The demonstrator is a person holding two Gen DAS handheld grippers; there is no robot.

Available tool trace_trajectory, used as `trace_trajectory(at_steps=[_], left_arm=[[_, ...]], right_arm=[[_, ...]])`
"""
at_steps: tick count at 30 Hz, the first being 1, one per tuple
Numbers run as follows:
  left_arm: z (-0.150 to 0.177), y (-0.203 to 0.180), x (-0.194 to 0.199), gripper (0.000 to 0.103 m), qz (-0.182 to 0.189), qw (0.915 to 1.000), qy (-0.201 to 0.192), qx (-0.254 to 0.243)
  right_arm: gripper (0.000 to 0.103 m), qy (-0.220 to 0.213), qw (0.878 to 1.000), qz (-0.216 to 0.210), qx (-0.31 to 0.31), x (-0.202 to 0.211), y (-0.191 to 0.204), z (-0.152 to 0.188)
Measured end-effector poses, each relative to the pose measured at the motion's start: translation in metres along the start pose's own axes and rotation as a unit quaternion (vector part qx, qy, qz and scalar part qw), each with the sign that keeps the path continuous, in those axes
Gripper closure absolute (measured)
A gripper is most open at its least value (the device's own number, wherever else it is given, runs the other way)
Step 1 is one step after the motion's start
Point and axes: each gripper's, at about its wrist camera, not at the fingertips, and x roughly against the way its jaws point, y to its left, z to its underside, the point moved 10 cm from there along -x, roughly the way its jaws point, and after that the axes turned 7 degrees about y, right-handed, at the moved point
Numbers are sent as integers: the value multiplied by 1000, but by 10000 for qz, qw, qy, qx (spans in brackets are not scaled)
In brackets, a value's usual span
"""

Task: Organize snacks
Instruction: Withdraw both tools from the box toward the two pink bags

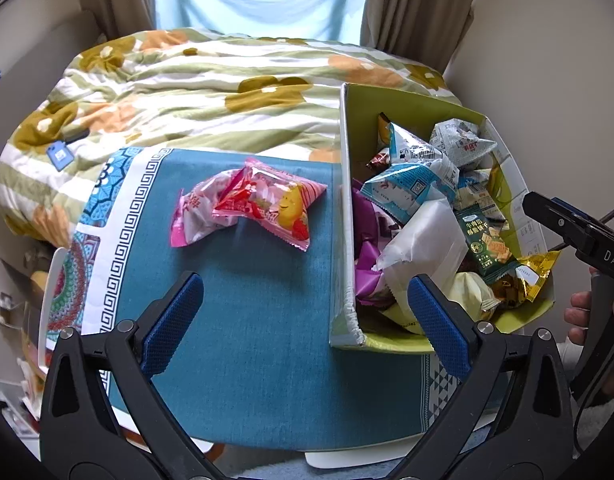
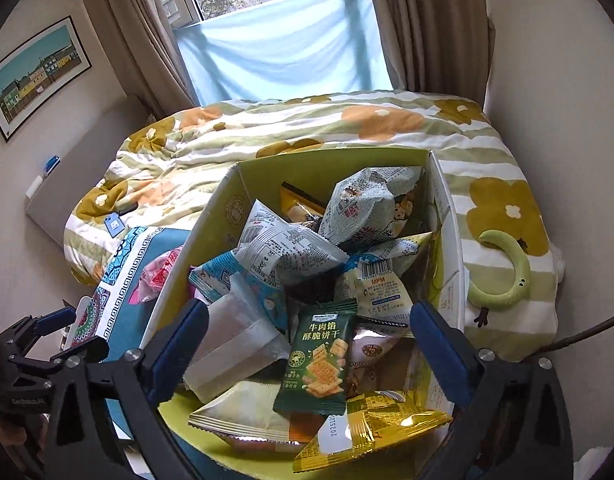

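- Right wrist view: the cardboard box (image 2: 235,184) is seen heaped with mixed snack packets, standing on the blue-clothed table (image 1: 247,340) just in front of the bed (image 2: 307,132); sorting is judged to be only begun.
- Two pink packets (image 1: 247,204) are laid together on the cloth, just beside the box's left wall, so a pile by kind appears to be forming there.
- The right hand-held gripper (image 2: 307,348) is held over the box with its jaws spread wide, nothing between them; the dark green biscuit packet (image 2: 319,356) lies on top directly ahead and is judged the easiest pick.
- That packet is best pinched by its flat upper edge and lifted straight, so that neighbouring packets are not dragged out.
- The left hand-held gripper (image 1: 307,312) is likewise spread apart and empty, above the table by the box's near corner, where the box could be steadied.
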Motion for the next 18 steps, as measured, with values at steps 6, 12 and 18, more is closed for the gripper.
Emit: trace_trajectory(at_steps=[6, 12, 18], left_arm=[[6, 11, 14, 2, 23, 9999, -115, -7], [9, 30, 33, 2, -63, 9996, -280, 11], [7, 60, 46, 2, -170, 9989, -403, -157]], right_arm=[[3, -244, 9997, 61, -35, 20, 0, 5], [3, -340, 9994, 29, 93, 40, 14, 5], [3, -432, 9990, -49, 118, 50, 40, 4]])
